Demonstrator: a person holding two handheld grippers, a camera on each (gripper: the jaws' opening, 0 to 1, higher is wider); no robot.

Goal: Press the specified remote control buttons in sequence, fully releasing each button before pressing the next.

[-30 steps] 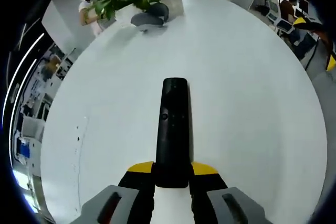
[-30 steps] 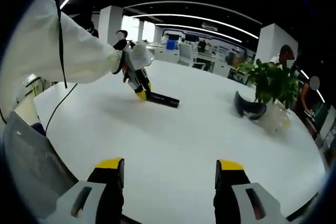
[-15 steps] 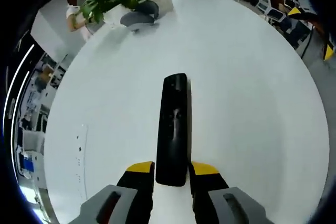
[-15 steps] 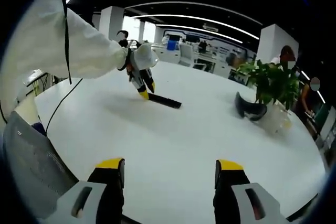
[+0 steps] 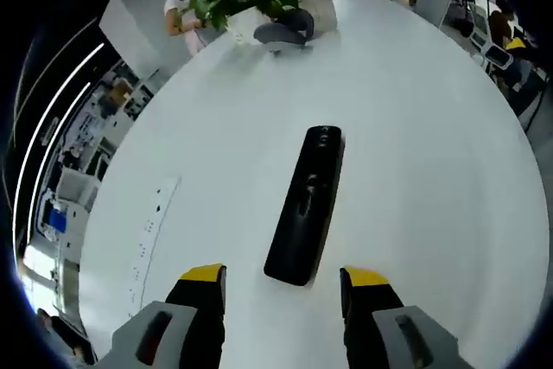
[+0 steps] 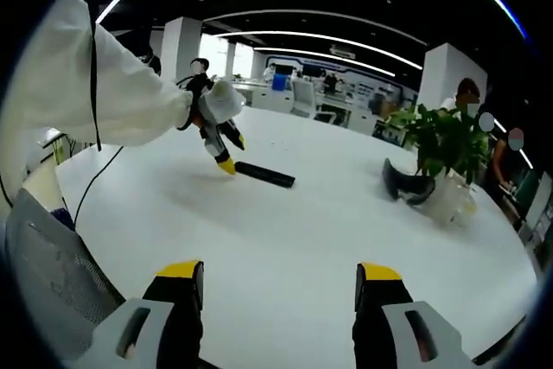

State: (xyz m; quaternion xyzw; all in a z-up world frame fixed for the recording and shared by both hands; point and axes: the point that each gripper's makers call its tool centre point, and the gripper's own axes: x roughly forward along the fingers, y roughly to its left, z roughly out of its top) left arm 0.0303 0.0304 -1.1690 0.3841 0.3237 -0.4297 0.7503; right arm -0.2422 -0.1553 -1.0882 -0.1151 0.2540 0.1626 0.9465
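Black remote [image 5: 306,205] flat on white table [image 5: 432,170], free; my left gripper [image 5: 283,291] jaws apart, right gripper [image 6: 280,287] too.

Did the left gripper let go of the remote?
Yes. The left gripper has pulled back from the remote lying flat on the white table, jaws open.

Bright overhead strip lighting, soft shadows, sharp focus, fisheye-bent edges.

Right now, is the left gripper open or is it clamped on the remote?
Open. In the left gripper view the left gripper's yellow-tipped jaws stand apart, and the black remote lies flat on the white table ahead of them, not between them.
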